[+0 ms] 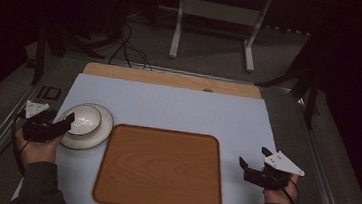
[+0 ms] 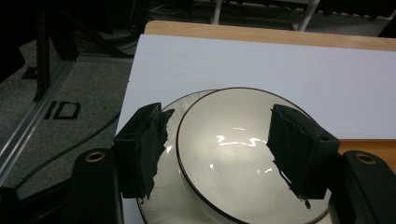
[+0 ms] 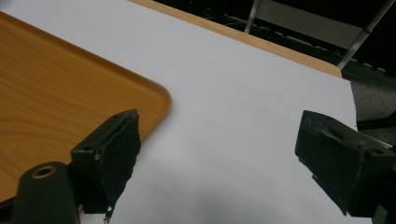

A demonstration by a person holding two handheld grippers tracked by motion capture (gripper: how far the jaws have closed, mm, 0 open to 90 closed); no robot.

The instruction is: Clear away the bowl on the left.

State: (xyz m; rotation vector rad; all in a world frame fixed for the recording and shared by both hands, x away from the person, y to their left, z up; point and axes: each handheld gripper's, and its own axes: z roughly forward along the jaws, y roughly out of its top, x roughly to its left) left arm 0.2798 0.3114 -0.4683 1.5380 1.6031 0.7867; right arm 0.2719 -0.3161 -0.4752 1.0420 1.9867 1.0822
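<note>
at the left edge of the high view the left gripper (image 1: pixel 69 120) reaches toward a glossy white ceramic bowl with a thin dark rim (image 1: pixel 85 118), which sits on a round white plate (image 1: pixel 96 135) on the pale blue-white table sheet (image 1: pixel 178 107). in the left gripper view its two black jaws stand spread, one at the lower left over the plate outside the bowl's rim, the other at the lower right over the bowl's inside (image 2: pixel 229 154); whether either pad touches the bowl i cannot tell. the plate (image 2: pixel 173 205) peeks out from under the bowl at the lower left of that view. a rounded rectangular wooden tray (image 1: pixel 160 168) lies in the lower middle of the high view, just right of the plate. at the lower right the right gripper (image 1: pixel 253 156) hangs over the bare sheet, its jaws spread wide with nothing between them; in the right gripper view the tray's corner (image 3: pixel 140 98) sits at the left, beside the left jaw.
</note>
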